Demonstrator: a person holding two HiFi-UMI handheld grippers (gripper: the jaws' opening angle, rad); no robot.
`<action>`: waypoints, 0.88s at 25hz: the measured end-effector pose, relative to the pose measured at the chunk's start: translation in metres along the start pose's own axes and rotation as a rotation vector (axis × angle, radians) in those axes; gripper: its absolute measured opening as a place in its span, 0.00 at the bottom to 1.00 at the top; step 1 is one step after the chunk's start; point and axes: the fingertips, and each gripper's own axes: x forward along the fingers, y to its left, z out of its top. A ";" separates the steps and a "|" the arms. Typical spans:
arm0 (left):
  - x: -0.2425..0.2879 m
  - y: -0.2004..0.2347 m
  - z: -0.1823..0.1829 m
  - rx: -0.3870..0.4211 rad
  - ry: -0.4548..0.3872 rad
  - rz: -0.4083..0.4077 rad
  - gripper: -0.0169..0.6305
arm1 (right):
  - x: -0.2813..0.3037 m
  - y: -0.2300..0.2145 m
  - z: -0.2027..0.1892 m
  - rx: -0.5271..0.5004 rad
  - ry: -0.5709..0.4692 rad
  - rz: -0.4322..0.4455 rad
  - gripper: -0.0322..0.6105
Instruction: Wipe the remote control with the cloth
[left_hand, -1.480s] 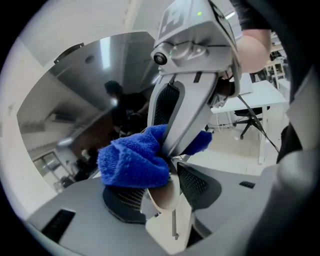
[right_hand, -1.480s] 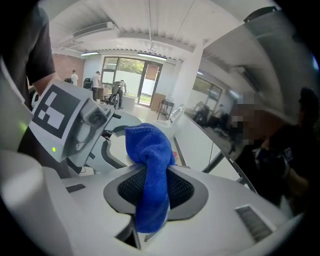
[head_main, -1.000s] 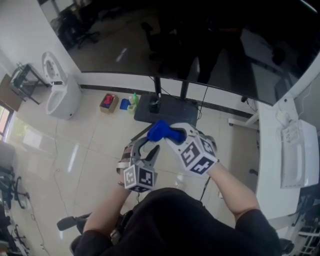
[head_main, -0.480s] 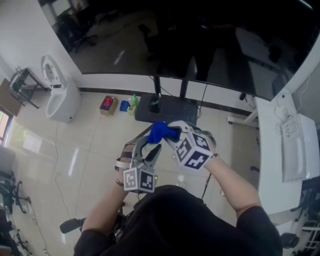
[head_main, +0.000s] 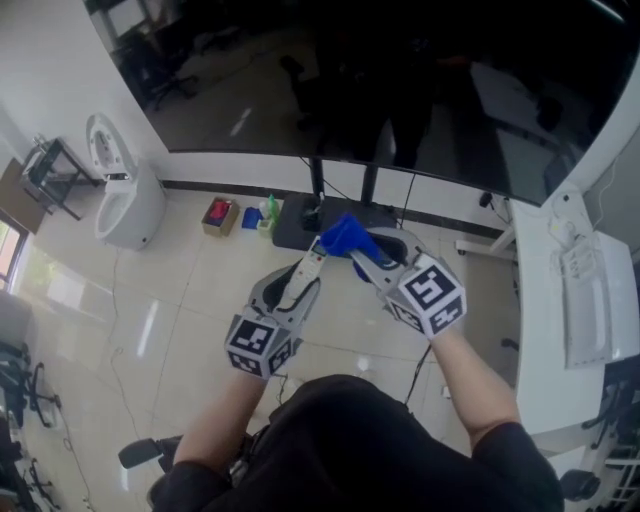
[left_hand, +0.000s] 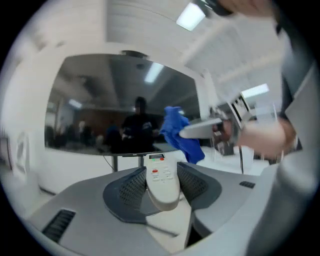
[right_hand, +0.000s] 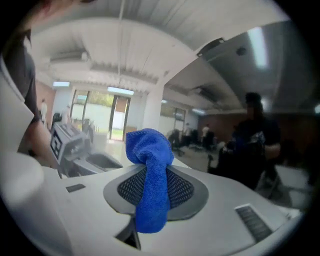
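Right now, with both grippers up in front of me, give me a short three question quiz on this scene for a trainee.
1. Pick one: the left gripper holds A a bottle, B the remote control, C nothing.
2. True or false: the right gripper is shut on the cloth.
3. Short answer: what colour is the cloth?
Key: 1 B; 2 true; 3 blue.

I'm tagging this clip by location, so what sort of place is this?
Probably an indoor test or demo space, not a home: a very large dark screen on a stand, a white toilet out on the tiled floor, and a white desk alongside.
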 end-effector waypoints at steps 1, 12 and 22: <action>-0.001 0.009 0.007 -0.191 -0.075 -0.026 0.33 | -0.005 0.000 0.006 0.094 -0.094 0.014 0.22; -0.006 0.038 0.047 -1.147 -0.547 -0.300 0.33 | 0.023 0.084 -0.016 0.320 -0.151 0.234 0.21; -0.015 0.003 0.039 -1.142 -0.478 -0.417 0.33 | 0.022 0.016 -0.009 0.325 -0.178 0.097 0.21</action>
